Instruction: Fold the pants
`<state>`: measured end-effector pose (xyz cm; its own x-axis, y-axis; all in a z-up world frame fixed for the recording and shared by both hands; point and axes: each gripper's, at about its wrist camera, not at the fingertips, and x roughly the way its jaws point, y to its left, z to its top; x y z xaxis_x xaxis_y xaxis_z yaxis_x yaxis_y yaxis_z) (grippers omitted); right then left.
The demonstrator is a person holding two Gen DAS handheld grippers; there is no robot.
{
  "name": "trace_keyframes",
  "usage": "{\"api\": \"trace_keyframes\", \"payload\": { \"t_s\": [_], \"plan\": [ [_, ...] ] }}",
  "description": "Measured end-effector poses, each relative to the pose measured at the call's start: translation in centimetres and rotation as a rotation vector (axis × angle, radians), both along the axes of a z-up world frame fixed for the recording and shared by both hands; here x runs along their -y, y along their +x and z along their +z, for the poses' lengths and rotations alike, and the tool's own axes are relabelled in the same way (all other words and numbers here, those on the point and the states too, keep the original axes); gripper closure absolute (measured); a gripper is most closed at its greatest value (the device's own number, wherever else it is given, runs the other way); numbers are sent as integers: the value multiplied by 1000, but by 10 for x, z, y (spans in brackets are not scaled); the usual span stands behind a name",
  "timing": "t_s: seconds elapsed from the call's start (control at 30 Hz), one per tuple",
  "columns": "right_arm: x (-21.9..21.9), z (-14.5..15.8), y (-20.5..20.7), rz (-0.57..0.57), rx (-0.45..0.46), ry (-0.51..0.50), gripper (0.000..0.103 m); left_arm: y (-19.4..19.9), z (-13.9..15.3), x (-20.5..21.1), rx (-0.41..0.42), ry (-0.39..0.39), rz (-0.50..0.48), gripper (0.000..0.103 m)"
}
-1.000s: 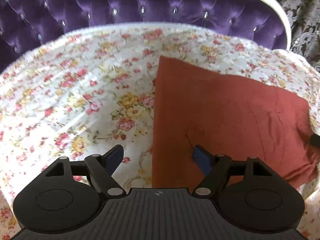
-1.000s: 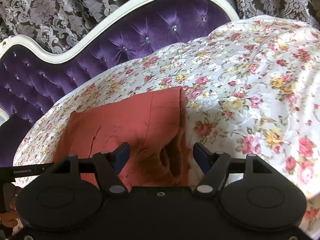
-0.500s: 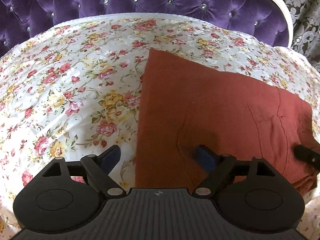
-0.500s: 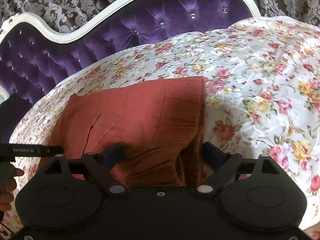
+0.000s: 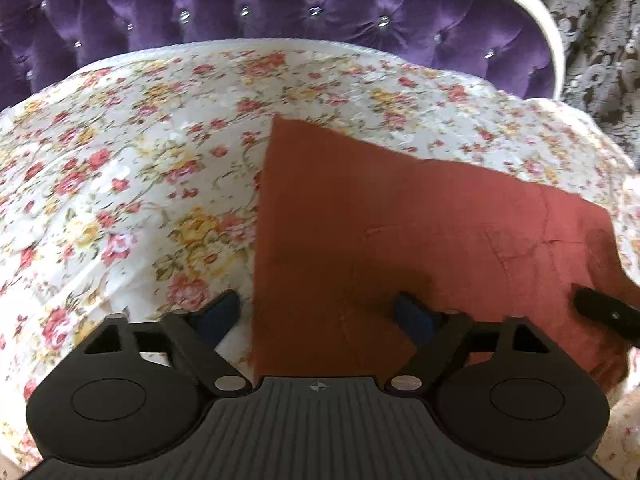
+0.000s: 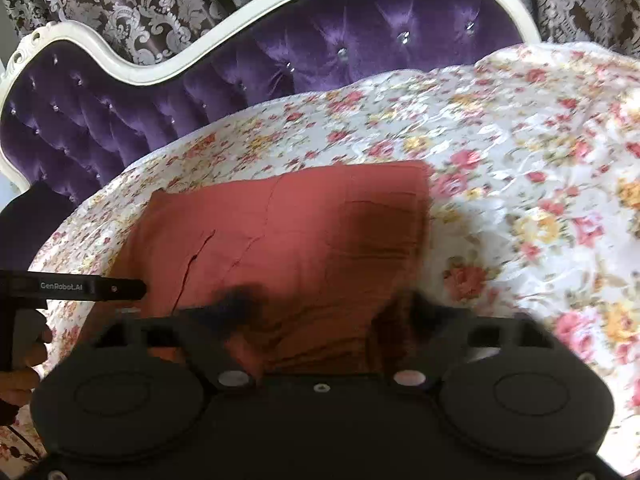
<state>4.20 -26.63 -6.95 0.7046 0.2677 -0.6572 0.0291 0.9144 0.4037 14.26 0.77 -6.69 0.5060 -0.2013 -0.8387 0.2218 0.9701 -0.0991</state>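
The rust-red pants [image 5: 400, 220] lie folded into a flat rectangle on the floral bedspread [image 5: 140, 160]; they also show in the right wrist view [image 6: 300, 232]. My left gripper [image 5: 316, 314] is open, low over the near left edge of the pants, with its left finger over the bedspread and its right finger over the cloth. My right gripper [image 6: 328, 312] is open and blurred, low over the bunched near right end of the pants. Each gripper shows at the edge of the other's view [image 5: 604, 314] [image 6: 80, 286].
A purple tufted headboard [image 5: 320, 8] with a white frame [image 6: 160, 68] stands behind the bed. Patterned dark curtains [image 6: 140, 0] hang behind it. The bedspread [image 6: 520, 160] spreads out on both sides of the pants.
Both grippers have come down closer to the near edge of the pants. The right gripper shifted toward the bunched right end and is now blurred by motion. Both stayed open.
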Motion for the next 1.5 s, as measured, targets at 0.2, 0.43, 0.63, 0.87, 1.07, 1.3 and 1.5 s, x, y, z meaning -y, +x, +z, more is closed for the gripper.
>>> {"api": "trace_keyframes", "payload": {
  "t_s": [0.2, 0.43, 0.63, 0.87, 1.07, 1.3, 1.5],
  "plan": [
    [-14, 18, -7, 8, 50, -64, 69, -15, 10, 11, 81, 31, -3, 82],
    [-33, 65, 3, 82, 194, -91, 72, -28, 43, 8, 222, 86, 54, 87],
    [-54, 78, 55, 153, 259, -46, 72, 0, 70, -20, 297, 131, 113, 87],
    [-91, 35, 126, 223, 127, -37, 72, 50, 35, -60, 156, 147, 170, 86],
    [-82, 6, 133, 165, 11, -67, 57, 52, 16, -76, 91, 131, 206, 70],
    [-87, 52, 84, 103, 200, -181, 54, 13, 53, -69, 140, 115, 258, 70],
    [-122, 18, 69, 205, 93, -317, 77, -2, 16, -54, 39, 161, 262, 69]
  ]
}}
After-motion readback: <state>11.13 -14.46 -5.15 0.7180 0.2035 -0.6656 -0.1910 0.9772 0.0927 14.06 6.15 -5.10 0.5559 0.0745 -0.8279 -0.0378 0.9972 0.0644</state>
